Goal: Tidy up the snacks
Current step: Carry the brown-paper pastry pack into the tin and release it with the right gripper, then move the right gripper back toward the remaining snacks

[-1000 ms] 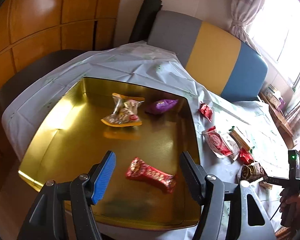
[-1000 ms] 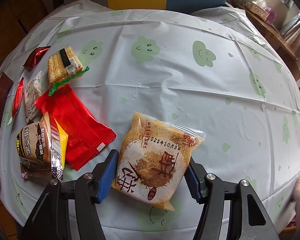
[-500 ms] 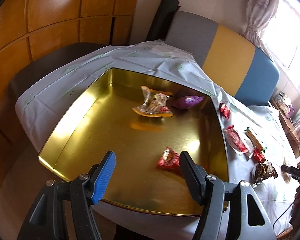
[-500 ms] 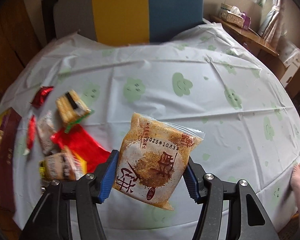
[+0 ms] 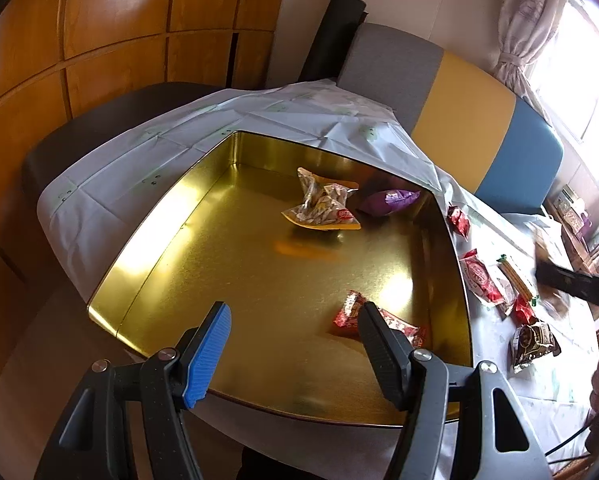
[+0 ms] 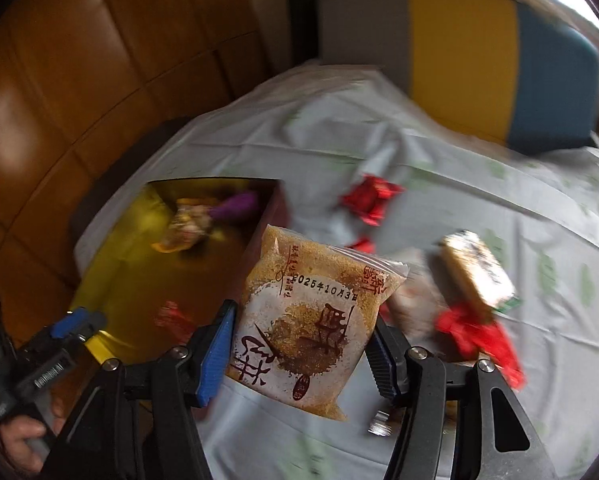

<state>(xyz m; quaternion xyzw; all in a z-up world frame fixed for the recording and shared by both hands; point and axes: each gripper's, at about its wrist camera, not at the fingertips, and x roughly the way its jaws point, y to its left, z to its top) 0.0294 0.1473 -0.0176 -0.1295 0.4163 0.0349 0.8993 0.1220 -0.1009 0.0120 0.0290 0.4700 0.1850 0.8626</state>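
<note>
Both devices share one build: the left gripper (image 5: 293,330) and right gripper (image 6: 301,338) have black plastic arms with silver pivot screws, one ribbed blue pad and one black. A thin black cable (image 5: 567,442) trails below the right gripper's handle.

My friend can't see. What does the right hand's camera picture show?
The right gripper grips a clear packet of golden crumbly snack above the tablecloth. A gold tin lies to the left, red snacks to the right.
</note>
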